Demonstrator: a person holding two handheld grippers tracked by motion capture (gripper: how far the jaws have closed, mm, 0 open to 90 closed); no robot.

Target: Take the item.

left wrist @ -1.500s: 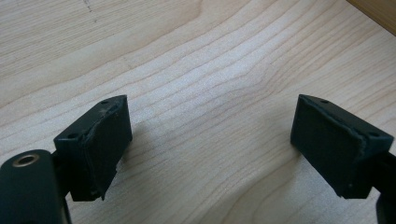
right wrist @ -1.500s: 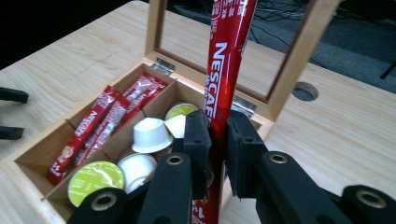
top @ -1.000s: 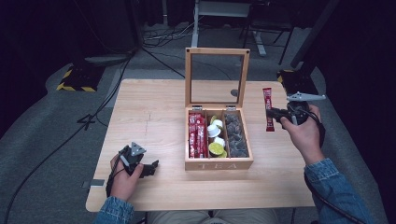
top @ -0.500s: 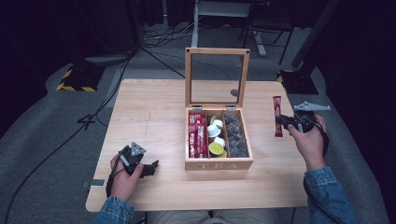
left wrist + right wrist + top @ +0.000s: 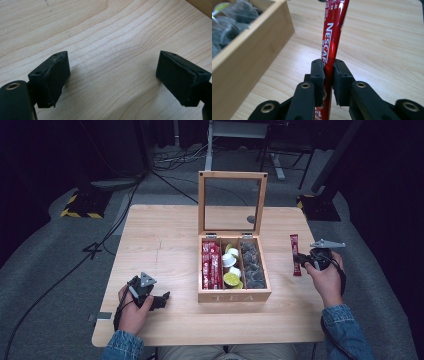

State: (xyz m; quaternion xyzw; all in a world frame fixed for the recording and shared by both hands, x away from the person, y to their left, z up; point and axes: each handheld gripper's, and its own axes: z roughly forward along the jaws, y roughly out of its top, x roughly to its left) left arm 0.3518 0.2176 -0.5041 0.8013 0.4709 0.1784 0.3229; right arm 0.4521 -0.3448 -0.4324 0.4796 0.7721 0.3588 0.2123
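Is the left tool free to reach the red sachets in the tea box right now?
Probably yes: the left tool is open and empty, the tea box lid stands up, and the red sachets lie exposed in its nearest compartment.

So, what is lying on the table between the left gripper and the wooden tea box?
Nothing: in the high view, only bare table separates the left gripper from the wooden tea box. The left gripper view shows plain wood grain between its open jaws.

Both forearms wear blue denim sleeves [image 5: 345, 330]. Each hand carries a black gripper with a grey three-cornered plate [image 5: 327, 243] on top, brass-ringed screw holes [image 5: 305, 85], square black fingers [image 5: 53, 75] and a trailing black cable [image 5: 118, 312].
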